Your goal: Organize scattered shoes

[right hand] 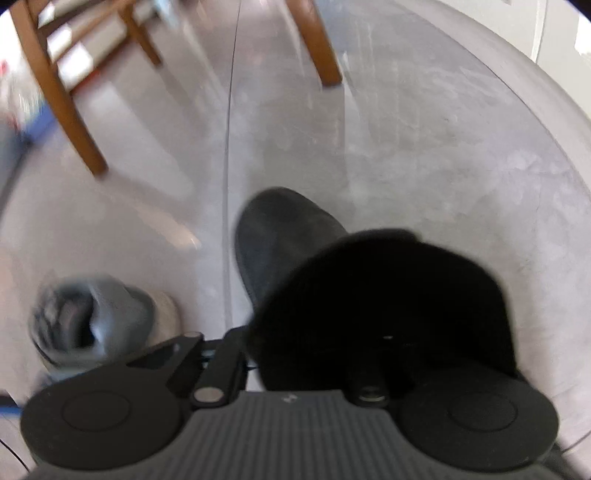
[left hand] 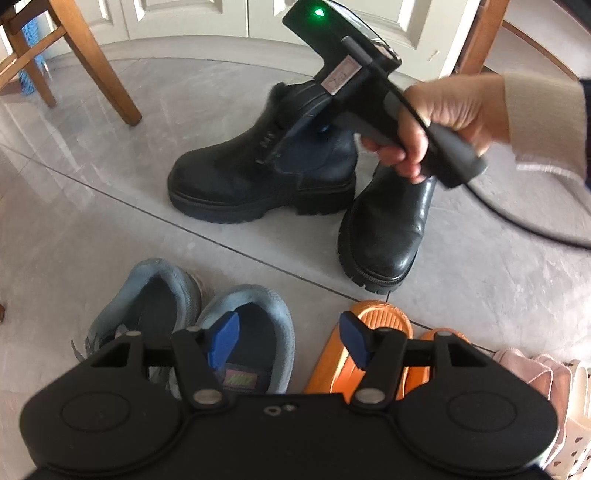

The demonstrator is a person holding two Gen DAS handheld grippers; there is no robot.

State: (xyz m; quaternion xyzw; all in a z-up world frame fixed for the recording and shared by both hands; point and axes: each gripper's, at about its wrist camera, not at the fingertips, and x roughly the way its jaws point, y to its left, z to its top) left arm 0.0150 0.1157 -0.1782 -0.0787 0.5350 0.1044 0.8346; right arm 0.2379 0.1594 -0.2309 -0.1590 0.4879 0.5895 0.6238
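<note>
A: Where do the black boots stand?

B: On the grey tiled floor [left hand: 92, 229]. One chunky-soled black boot [left hand: 258, 177] lies side-on with its toe to the left. The second black boot [left hand: 388, 236] is just beside it, toe pointing toward the camera, its heel end touching or nearly touching the first.

A: And the right gripper?

B: The left wrist view shows the right gripper [left hand: 295, 129] angled down at the first boot's collar, held by a hand [left hand: 447, 118] in a cream sleeve [left hand: 543, 122]. One blue pad shows faintly by the boot's opening, while the fingertips are hidden by the gripper's own body. In the right wrist view, which is blurred, the boot's dark collar covers the space between the fingers, so I can't tell whether it is pinching the boot or merely over it.

A: The left gripper?

B: The left gripper [left hand: 290, 341] is spread wide, holding nothing, its blue pads [left hand: 221, 343] hanging above the near row of shoes.

A: What's in that row?

B: A pair of grey-blue sneakers [left hand: 221, 332] side by side, then orange slippers [left hand: 373, 350], partly hidden behind the gripper. At the right edge are pink shoes [left hand: 543, 380] and something pale with perforations, cut off by the frame.

A: Further out?

B: Wooden chair legs [left hand: 107, 70], white panelled doors [left hand: 207, 18], and a black cable [left hand: 535, 225] trailing from the handle.
</note>
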